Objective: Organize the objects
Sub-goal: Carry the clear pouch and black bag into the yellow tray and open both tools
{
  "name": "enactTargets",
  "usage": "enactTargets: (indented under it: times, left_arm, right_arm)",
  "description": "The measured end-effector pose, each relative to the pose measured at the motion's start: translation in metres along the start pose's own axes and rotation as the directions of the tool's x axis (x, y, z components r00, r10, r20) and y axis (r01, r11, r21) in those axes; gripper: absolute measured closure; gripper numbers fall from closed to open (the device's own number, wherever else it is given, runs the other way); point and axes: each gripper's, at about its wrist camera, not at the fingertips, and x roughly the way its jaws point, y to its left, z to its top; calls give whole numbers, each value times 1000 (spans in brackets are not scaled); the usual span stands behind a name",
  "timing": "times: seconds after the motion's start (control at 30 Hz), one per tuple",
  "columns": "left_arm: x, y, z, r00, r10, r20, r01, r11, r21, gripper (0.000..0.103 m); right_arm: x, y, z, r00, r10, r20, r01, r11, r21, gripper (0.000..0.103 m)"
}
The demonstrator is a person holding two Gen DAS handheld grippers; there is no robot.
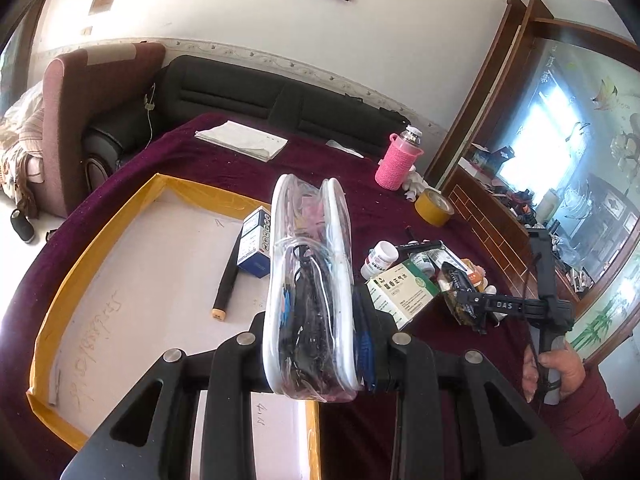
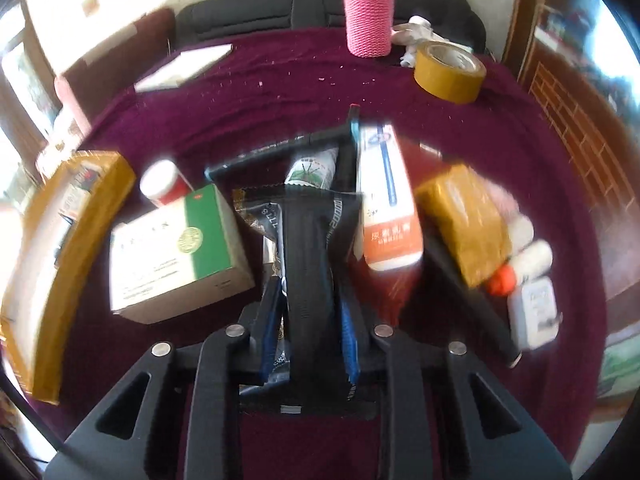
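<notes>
Far left on the table (image 1: 168,152), over the maroon cloth, sits the shallow cardboard tray (image 1: 96,240) with yellow-taped edges, white floor. Inside it: a dark rod with a tan end cap (image 1: 229,280) lying at an angle, and a blue-white small box (image 1: 254,242) touching the rod's upper end. My left gripper (image 1: 316,344) is nearly closed, clamped on a clear zip pouch (image 1: 310,280) with white edging, dark cables and bits inside; the pouch stands upright between the pads above the tray's right side. Right of the pouch, outside the tray, a clutter pile: white pill bottle (image 1: 379,258), green-white medicine box (image 1: 402,292) just beside it, a black pen-like stick (image 1: 420,245) behind. Next, my right gripper (image 2: 310,312), seen from the left wrist view reaching in sideways with my hand (image 1: 554,368) on its handle, is pinched narrow on a dark printed foil packet (image 2: 308,240); pads press both sides, packet upright between them, though that view is motion-blurred. Around it in the right wrist view: green-white box on the left, white-orange tube box (image 2: 390,208) just right, a brown taped block (image 2: 466,224) further right, small white bottles (image 2: 530,264) with an orange cap at the far right. Back of the table: folded paper (image 1: 242,140), pink knit-sleeved flask (image 1: 398,158), yellow tape roll (image 1: 434,208).
</notes>
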Motion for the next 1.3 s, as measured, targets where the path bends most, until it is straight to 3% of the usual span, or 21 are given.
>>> enactTargets:
  times: [0.1, 0.27, 0.4, 0.5, 0.6, 0.7, 0.73, 0.8, 0.83, 0.97, 1.1, 1.13, 1.17, 1.2, 1.3]
  left_arm:
    - [-9, 9, 9, 1000, 6, 11, -6, 1000, -1, 78]
    - [-20, 45, 33, 998, 54, 9, -54, 998, -36, 78]
    - [-10, 71, 54, 991, 131, -4, -131, 991, -20, 78]
    - [10, 91, 65, 987, 155, -39, -156, 987, -32, 78]
    - [20, 99, 63, 987, 147, -63, -151, 986, -66, 78]
    - [11, 95, 52, 995, 92, -45, -95, 993, -63, 78]
    - [7, 92, 52, 996, 87, -37, -89, 995, -53, 78]
    - [1, 86, 47, 998, 57, -24, -58, 997, -41, 78]
    - [0, 85, 47, 999, 41, -21, -42, 998, -42, 78]
    - [0, 70, 41, 999, -21, -28, 20, 998, -54, 78]
    - [-3, 50, 34, 999, -11, -32, 11, 1000, -5, 78]
    - [-5, 48, 33, 1000, 0, -28, 0, 1000, 1, 78]
    - [-7, 47, 32, 1000, 4, -28, -4, 1000, 2, 78]
    - [-9, 47, 32, 1000, 5, -29, -5, 1000, 0, 78]
    - [-13, 50, 31, 999, 29, -27, -29, 1000, -2, 78]
  right_arm:
    - [-24, -2, -3, 993, 105, 49, -108, 992, 67, 82]
    - [-68, 31, 8, 961, 245, 131, -252, 967, 38, 82]
    - [-73, 84, 29, 913, 391, 116, -393, 920, -5, 82]
    - [-52, 130, 46, 900, 430, 77, -428, 903, -39, 82]
    - [-38, 152, 45, 924, 378, 58, -375, 926, -52, 82]
    - [-43, 133, 29, 969, 226, 97, -222, 974, -49, 73]
    - [-48, 118, 18, 974, 193, 119, -190, 981, -37, 66]
    - [-56, 89, -2, 983, 115, 145, -113, 993, -23, 25]
    - [-55, 77, -11, 987, 73, 146, -72, 997, -17, 21]
    - [-34, 47, -30, 997, 40, 64, -39, 999, -25, 21]
    - [13, 45, -32, 1000, -10, -17, 9, 1000, -29, 23]
    - [23, 45, -31, 999, -11, -35, 10, 1000, -23, 28]
    - [33, 44, -33, 998, -17, -58, 16, 1000, -16, 53]
    - [35, 43, -36, 998, -47, -47, 46, 999, -15, 63]
    - [26, 34, -46, 999, 36, -32, -35, 999, 31, 68]
